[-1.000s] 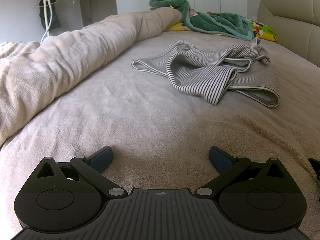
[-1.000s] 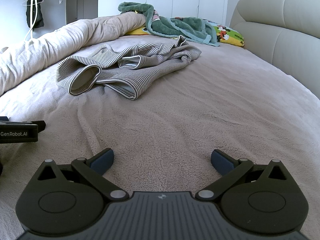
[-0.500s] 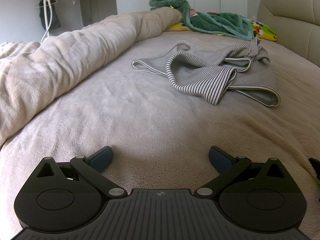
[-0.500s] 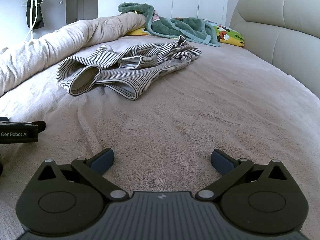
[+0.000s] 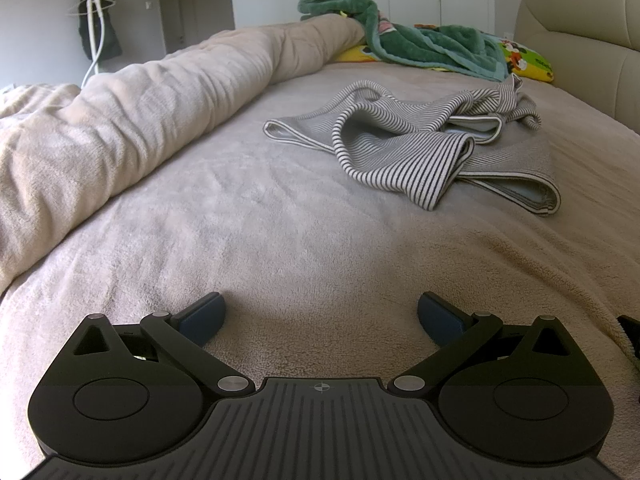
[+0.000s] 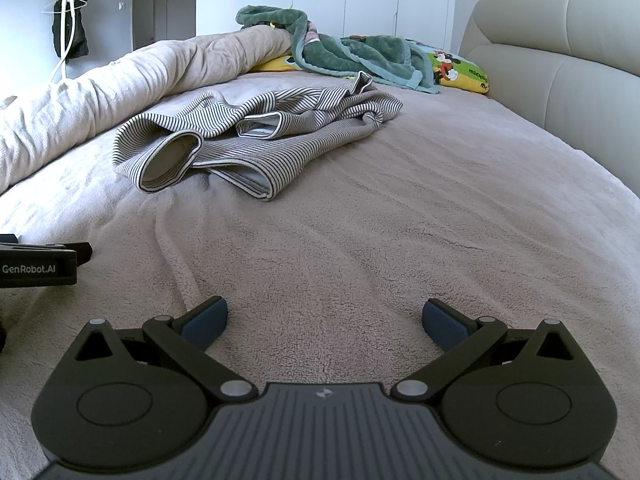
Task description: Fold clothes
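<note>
both grippers low over the bed, striped garment lying ahead

the left gripper (image 5: 320, 314) and right gripper (image 6: 324, 316) each have their fingers spread wide apart, holding nothing, just above the beige bed cover (image 6: 400, 220). the crumpled striped garment (image 5: 412, 152) lies in a heap on the bed well ahead of both, unfolded, one sleeve opening facing the right camera. a rolled beige duvet (image 5: 140, 108) runs along the left, and a green blanket (image 6: 340, 52) lies on a cartoon pillow (image 6: 456, 70) near the headboard (image 6: 560, 48).
</note>
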`<state>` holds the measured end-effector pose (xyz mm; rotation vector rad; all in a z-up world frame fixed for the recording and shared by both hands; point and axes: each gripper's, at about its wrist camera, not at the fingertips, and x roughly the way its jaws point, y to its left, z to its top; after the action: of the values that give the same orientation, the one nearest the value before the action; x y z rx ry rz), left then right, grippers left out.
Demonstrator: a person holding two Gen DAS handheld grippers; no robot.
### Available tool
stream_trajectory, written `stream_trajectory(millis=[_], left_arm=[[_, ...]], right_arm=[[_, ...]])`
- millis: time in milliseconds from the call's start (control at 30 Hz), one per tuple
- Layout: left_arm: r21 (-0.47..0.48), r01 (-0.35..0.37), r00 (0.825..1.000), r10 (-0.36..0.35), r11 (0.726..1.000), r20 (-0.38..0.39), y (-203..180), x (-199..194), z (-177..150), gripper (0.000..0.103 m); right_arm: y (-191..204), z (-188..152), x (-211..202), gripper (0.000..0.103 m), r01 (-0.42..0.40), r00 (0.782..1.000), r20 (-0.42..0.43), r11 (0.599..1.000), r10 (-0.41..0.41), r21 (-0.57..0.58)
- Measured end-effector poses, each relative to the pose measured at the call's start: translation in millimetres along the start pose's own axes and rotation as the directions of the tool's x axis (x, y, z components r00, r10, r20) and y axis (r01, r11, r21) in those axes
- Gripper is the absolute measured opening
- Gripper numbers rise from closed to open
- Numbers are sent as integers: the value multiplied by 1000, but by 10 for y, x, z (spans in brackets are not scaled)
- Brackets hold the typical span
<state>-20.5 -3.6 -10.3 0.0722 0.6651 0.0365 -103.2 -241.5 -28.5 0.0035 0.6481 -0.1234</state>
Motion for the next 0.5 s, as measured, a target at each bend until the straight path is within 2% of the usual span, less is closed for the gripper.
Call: stream_trajectory(millis=[500], left_arm=[[0, -2, 1000, 2, 1000, 0, 8, -9, 16, 103]], right_arm=[[-6, 7, 8, 103, -4, 1000, -6, 1000, 4, 3]])
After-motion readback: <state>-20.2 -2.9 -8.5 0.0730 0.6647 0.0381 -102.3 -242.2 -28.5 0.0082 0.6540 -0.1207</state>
